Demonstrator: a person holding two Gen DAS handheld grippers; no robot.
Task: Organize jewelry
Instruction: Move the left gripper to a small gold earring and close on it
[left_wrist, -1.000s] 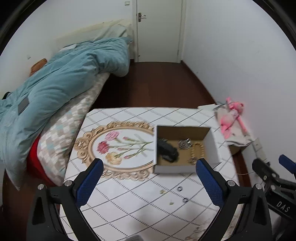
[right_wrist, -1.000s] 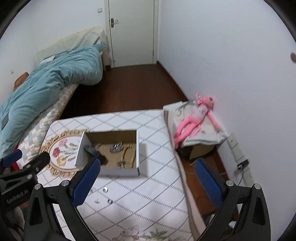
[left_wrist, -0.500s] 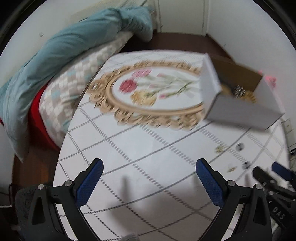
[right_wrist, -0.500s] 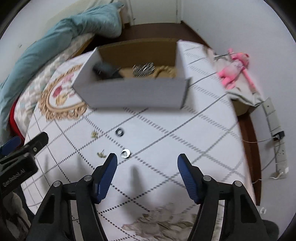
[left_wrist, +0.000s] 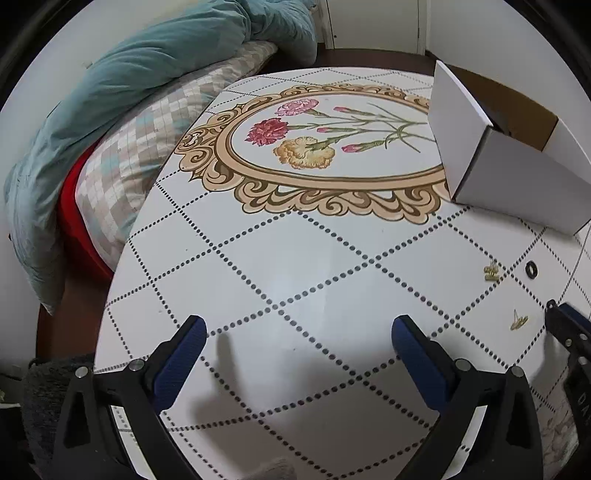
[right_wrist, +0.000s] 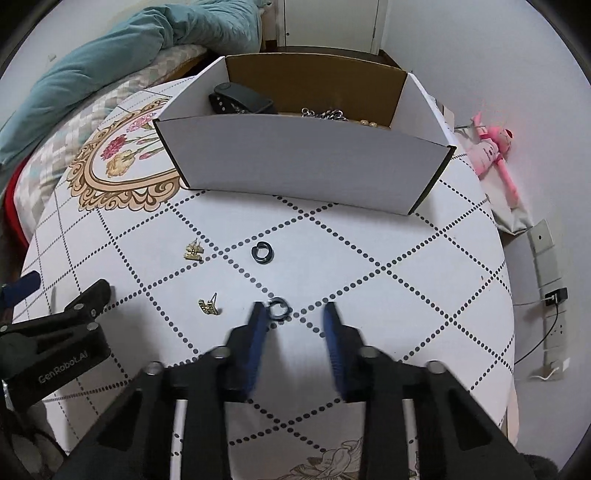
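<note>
Right gripper (right_wrist: 295, 314) closing beside near ring (right_wrist: 279, 308), pads not pinching it yet. Left gripper (left_wrist: 299, 341) wide, empty, parked clear, I judge. Box (right_wrist: 306, 162) waits behind.

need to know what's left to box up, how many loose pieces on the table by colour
dark rings: 2, one further out, one by the closing right gripper, beside its left finger
gold earrings: 2
total: 4

two dark rings (right_wrist: 262, 252) (right_wrist: 279, 308) and two gold earrings (right_wrist: 193, 252) (right_wrist: 209, 305) are lying on the table (right_wrist: 406, 295). one white box (right_wrist: 303, 158) is sitting there, and one pink toy (right_wrist: 493, 147) is lying beside it.
</note>
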